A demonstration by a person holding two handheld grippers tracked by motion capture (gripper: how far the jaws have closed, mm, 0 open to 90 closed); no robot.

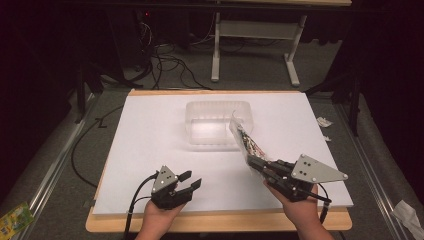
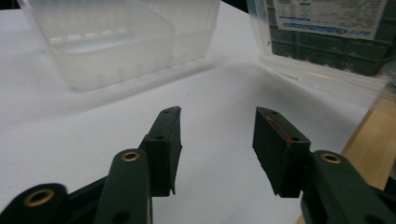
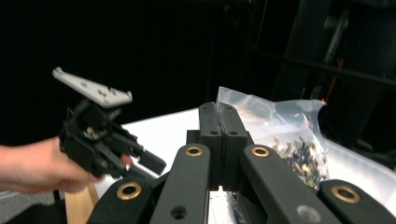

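A clear plastic bag with small dark and coloured pieces hangs above the white sheet, and my right gripper is shut on its lower edge. In the right gripper view the jaws press together on the bag, which rises behind them. A translucent plastic tub stands at the middle back of the sheet, just left of the bag. My left gripper hovers open near the front edge with nothing between its fingers. The left gripper view looks past the open jaws at the tub and the bag.
The white sheet covers a wooden board on a grey floor. Paper scraps lie off the board's right side, and a green packet lies at the far left. A table frame and cables stand behind.
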